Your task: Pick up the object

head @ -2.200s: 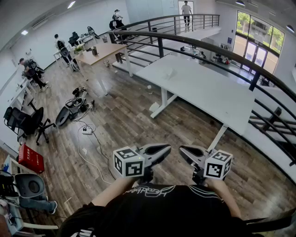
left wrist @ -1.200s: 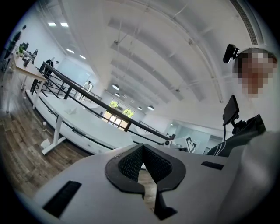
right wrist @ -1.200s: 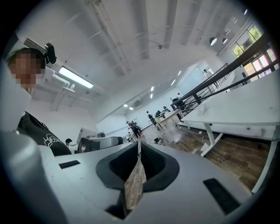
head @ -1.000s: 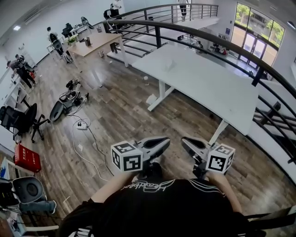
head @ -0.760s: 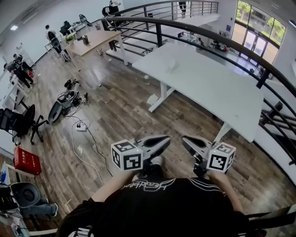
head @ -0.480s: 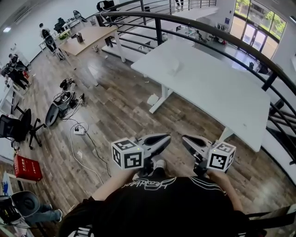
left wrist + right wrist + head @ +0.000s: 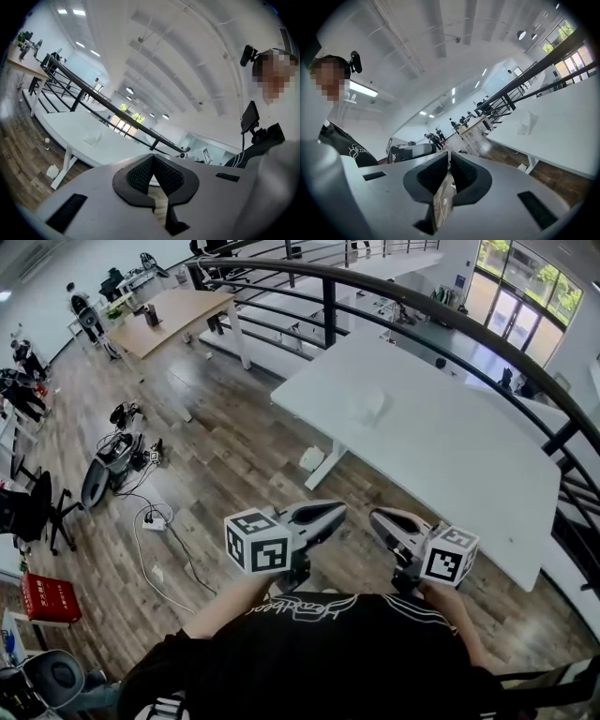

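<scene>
Low, just above the black shirt point(image 7: 337, 652), left gripper point(image 7: 337, 511): jaws closed, nothing between. Well ahead, small white object point(image 7: 366, 407) lies on white table point(image 7: 450, 446), untouched. Right gripper point(image 7: 376, 517): jaws closed, empty, beside the left.

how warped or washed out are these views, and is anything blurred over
Head view: strong fisheye, the black railing bows into an arc, and the white table is bright but still readable. Left gripper view: round dark vignette, pale washed ceiling, a mosaic patch laid over a face. Right gripper view: same vignette and patch, and the ceiling light blows out to white.
</scene>
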Available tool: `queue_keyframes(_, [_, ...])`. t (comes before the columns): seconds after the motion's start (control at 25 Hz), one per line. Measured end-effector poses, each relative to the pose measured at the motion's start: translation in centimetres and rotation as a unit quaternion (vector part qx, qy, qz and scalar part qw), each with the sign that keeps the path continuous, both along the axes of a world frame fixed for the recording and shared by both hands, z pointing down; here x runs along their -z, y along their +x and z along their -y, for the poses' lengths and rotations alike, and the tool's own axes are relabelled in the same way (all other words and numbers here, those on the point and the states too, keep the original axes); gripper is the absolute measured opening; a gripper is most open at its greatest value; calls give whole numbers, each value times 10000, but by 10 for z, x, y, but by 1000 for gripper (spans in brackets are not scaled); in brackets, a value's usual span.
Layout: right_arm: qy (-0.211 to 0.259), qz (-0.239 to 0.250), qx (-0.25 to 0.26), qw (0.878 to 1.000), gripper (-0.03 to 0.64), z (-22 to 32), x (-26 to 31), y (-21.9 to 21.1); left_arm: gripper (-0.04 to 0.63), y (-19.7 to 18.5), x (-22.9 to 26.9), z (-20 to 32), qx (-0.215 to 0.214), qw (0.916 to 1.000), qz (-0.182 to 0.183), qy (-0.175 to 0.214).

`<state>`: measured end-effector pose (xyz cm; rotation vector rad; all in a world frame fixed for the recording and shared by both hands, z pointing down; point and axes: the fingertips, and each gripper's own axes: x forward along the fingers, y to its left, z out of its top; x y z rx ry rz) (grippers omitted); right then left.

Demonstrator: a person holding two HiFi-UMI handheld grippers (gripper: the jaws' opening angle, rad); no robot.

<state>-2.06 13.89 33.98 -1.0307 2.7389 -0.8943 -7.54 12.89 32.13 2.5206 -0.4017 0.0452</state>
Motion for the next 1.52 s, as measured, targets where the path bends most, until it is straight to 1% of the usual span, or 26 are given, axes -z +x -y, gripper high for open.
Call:
queue_keyframes(0.16, [34,-4,-24,10000,25,32,-1,-10,8,-12,-3,34,40,10000,-14,-5])
queue_keyframes(0.28, [24,-54,-51,10000,25,44,-6,-14,8,-17,-6,48,40,10000,-46,-3])
queue_keyframes(0.48, [60,-225,-144,9996,25,55,-4,-18,8,-25,-6,57,53,9999,-137,-4])
queue_keyframes(0.8, [84,-166,-33,9998,25,70,-4,-12,8,-23,-8,69,221,9997,-68,-29])
queue_keyframes(1.0, [9,-60,84,9999,25,95,-12,-3,8,-12,-12,93,293,9996,31,-46])
queue_keyframes(1.2, [-154,41,222,9996,25,135,-24,3,8,-2,-25,130,399,9989,144,-212])
queue_keyframes(1.32, [-302,71,268,9992,25,169,-32,18,8,13,-33,165,467,9981,202,-357])
queue_keyframes(1.44, [-447,108,278,9986,25,220,-39,42,8,35,-42,214,493,9972,254,-508])
queue_keyframes(1.52, [-474,103,271,9985,25,238,-40,49,8,42,-46,231,481,9968,284,-566])
